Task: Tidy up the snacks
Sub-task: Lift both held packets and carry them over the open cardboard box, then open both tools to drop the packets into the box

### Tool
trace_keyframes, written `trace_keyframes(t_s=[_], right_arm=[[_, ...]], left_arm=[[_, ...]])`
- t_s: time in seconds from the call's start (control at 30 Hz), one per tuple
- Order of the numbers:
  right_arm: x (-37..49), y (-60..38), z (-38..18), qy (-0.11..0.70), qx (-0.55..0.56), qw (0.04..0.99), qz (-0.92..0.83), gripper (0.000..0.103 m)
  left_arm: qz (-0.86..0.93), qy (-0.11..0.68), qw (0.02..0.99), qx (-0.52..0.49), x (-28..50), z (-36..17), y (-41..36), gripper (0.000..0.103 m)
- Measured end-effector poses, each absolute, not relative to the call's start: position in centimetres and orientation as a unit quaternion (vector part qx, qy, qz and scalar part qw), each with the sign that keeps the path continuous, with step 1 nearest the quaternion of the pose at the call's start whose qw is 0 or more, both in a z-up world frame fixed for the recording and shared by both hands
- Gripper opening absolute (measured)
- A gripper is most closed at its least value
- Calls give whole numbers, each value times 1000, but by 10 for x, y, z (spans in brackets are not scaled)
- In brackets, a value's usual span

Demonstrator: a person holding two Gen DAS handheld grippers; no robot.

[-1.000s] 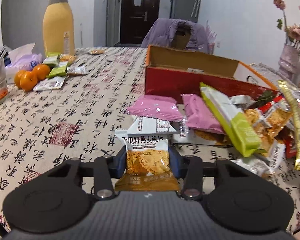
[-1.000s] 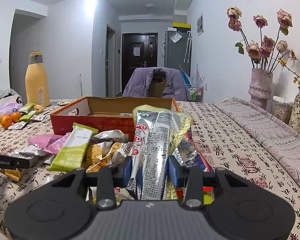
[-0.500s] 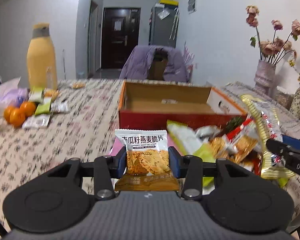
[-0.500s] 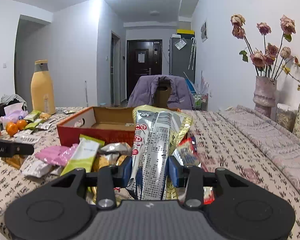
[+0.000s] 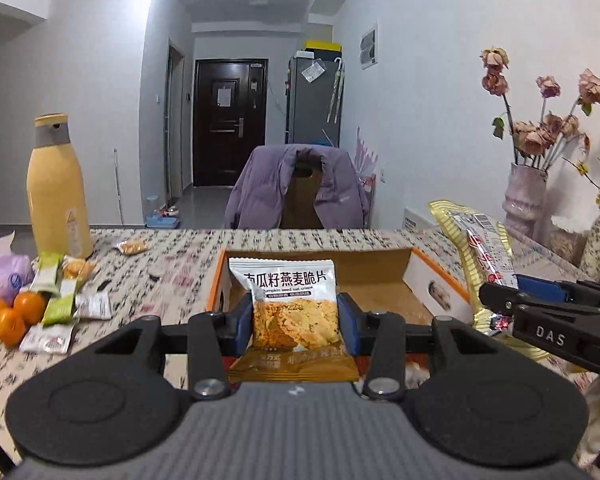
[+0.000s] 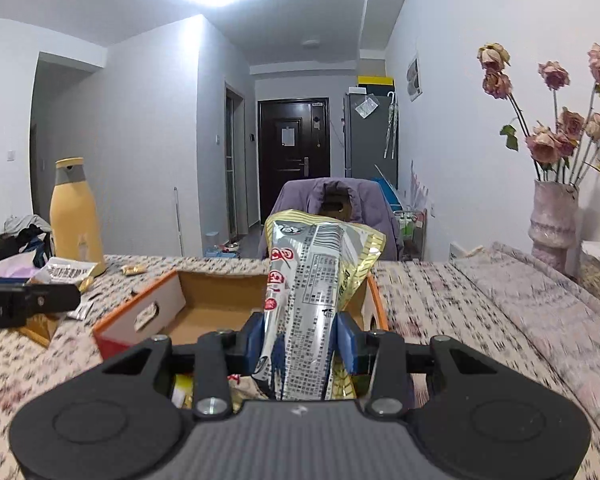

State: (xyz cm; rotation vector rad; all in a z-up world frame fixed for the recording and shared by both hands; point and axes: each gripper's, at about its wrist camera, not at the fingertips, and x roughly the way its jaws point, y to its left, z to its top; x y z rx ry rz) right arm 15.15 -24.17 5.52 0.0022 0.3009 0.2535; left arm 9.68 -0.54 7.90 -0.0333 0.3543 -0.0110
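Left wrist view showed the left gripper (image 5: 294, 322) clamped on a small white and orange crisp packet (image 5: 290, 304), its blue pads pressed against both sides of the packet, which stood upright and clear of the table (image 5: 188, 248); beyond it lay the open cardboard box (image 5: 380, 276), orange-rimmed, near the middle of the table; the right gripper (image 5: 496, 296) entered from the right edge of that view, carrying a long gold and silver snack bag (image 5: 476, 236) above the box's right wall; right wrist view showed the same right gripper (image 6: 300, 340) closed on the snack bag (image 6: 312, 292), the bag pinched between the pads and rising upright in front of the box (image 6: 220, 300); the left gripper (image 6: 40, 300) reached in from the left edge with its packet (image 6: 70, 272) above the table (image 6: 440, 300); toward the table's left edge sat a tall yellow bottle (image 5: 58, 188), three oranges (image 5: 14, 310) and several small green and white packets (image 5: 60, 300); a vase of dried roses (image 5: 526, 196) stood at the right side; something red and yellow, probably more snacks (image 6: 182, 394), lay under the right gripper, too hidden to tell apart
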Motion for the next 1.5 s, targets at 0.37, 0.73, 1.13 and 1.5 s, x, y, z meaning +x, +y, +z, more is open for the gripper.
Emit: trace_keyframes(t_s=[0.37, 0.73, 1.13, 1.5], right_arm=[[236, -213, 65, 172, -27, 977, 122, 38], [290, -203, 17, 252, -48, 961, 100, 38], [296, -212, 0, 279, -46, 954, 100, 57], [282, -233, 15, 237, 10, 966, 104, 103]], left_arm=[[23, 170, 985, -20, 173, 87, -10, 44], [66, 233, 970, -32, 238, 39, 4, 44], [30, 272, 960, -52, 248, 9, 14, 71], [30, 229, 971, -57, 235, 23, 13, 103]])
